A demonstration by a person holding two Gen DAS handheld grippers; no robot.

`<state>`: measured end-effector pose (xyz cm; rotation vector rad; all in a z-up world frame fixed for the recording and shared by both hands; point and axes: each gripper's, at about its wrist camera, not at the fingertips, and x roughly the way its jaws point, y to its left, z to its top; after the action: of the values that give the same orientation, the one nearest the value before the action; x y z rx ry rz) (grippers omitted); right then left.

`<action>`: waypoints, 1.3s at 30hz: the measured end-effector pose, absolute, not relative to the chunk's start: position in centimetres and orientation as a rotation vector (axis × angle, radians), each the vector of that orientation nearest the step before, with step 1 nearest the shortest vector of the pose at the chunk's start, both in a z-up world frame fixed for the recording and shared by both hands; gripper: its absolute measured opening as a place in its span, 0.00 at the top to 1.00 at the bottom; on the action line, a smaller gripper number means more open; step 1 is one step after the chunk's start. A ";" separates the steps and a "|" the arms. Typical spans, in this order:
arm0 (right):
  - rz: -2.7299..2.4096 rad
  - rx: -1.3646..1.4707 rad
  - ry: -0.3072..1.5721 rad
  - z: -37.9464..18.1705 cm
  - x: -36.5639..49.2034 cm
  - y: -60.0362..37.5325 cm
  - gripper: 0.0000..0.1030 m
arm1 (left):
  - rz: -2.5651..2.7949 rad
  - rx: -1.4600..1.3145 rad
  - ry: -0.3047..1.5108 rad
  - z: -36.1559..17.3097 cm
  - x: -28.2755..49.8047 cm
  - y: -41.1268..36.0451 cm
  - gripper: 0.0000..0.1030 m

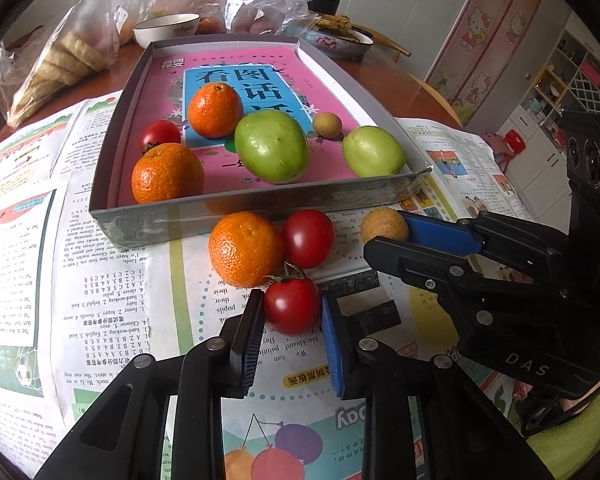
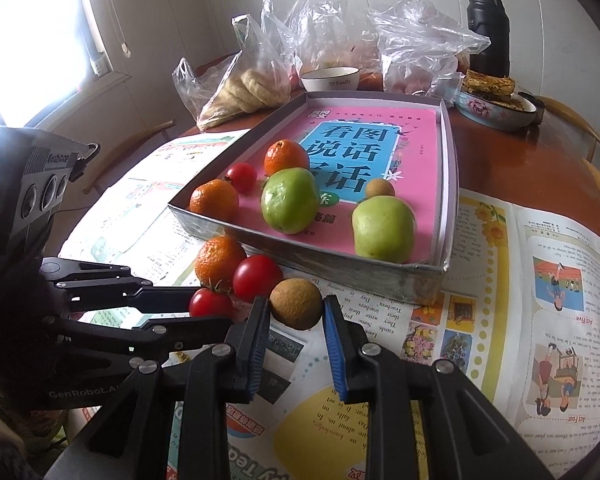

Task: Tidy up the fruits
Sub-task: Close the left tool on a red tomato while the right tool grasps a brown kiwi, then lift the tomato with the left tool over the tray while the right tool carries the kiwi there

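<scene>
Two grippers each pinch one small fruit on the newspaper-covered counter (image 2: 500, 168), just outside the box.

Largest first: the shallow grey cardboard box (image 1: 256, 208) already holds six fruits, judging by that the sorting target. In front of it, the left gripper (image 1: 292, 312) is closed on a stemmed red cherry tomato (image 1: 292, 306); the right gripper (image 2: 296, 316) clamps a round brown longan (image 2: 296, 303), both seemingly ready for lifting in.

Glossy smooth tomato (image 1: 292, 306), dimpled tangerine (image 1: 244, 254), matt rough longan (image 2: 296, 303), printed newspaper (image 1: 100, 300)
</scene>
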<state>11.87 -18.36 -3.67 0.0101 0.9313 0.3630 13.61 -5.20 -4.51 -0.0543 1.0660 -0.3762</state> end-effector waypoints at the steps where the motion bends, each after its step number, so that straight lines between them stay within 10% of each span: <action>1: 0.365 0.012 0.930 -3.6 11.8 -18.4 0.73 | -0.378 -0.058 1.065 -4.4 13.5 -5.1 0.72; 39: 0.397 0.000 0.875 -1.8 11.7 -17.2 0.73 | -0.277 -0.108 0.937 0.3 13.1 -0.4 0.72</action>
<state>11.73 -17.18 -1.80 -0.0004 0.8749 0.3971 13.11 -0.38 0.32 -0.1084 0.9374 -0.2765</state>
